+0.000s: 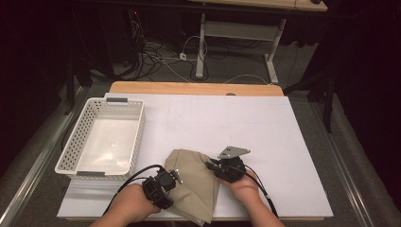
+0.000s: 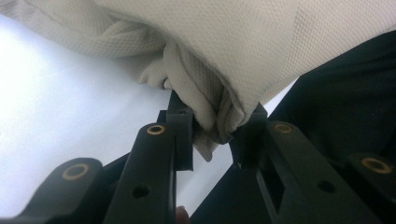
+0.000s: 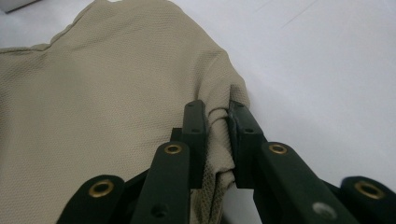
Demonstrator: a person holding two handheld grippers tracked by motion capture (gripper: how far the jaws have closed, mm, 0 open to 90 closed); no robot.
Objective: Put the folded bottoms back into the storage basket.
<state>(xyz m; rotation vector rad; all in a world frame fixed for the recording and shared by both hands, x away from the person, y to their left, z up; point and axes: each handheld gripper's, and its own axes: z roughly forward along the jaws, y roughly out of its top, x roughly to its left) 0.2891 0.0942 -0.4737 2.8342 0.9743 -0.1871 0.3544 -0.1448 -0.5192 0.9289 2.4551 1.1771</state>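
Note:
A beige knit cloth (image 1: 194,182) lies bunched near the table's front edge, between the person's two hands. My left gripper (image 1: 171,176) sits at its left edge, shut on a bunched fold of the cloth (image 2: 212,100); the black fingers (image 2: 180,126) pinch the fabric. My right gripper (image 1: 213,166) sits at the cloth's right edge. In the right gripper view its jaws (image 3: 217,126) press on a gathered fold of the cloth (image 3: 112,102). A grey three-cornered plate (image 1: 233,152) tops the right gripper.
A white perforated basket (image 1: 75,153) stands at the left of the white table sheet (image 1: 265,123). Cables trail from both grippers toward the front edge. Beyond the table's wooden far edge are desk legs and floor cables.

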